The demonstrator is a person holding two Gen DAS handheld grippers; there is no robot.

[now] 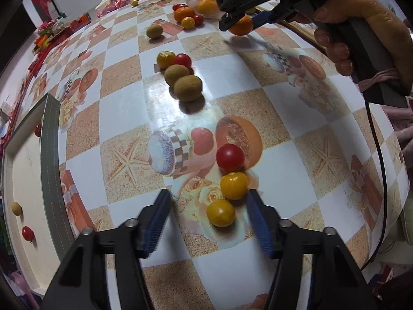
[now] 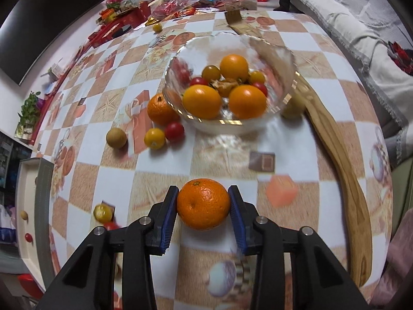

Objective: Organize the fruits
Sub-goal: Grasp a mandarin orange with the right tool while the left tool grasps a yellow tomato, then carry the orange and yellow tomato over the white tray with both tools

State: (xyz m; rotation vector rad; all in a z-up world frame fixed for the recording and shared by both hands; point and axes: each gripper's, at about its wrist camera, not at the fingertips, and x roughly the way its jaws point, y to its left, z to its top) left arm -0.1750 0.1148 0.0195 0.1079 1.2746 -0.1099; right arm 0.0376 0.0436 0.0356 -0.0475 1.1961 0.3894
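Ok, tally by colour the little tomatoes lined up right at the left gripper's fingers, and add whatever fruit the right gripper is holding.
Red tomato: 1
Yellow tomatoes: 2
Orange mandarin, clamped in the right gripper: 1
Total: 4

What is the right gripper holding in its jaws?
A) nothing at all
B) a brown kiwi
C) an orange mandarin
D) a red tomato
C: in the right wrist view the right gripper has both blue pads pressed against the sides of an orange mandarin, in front of the glass bowl.
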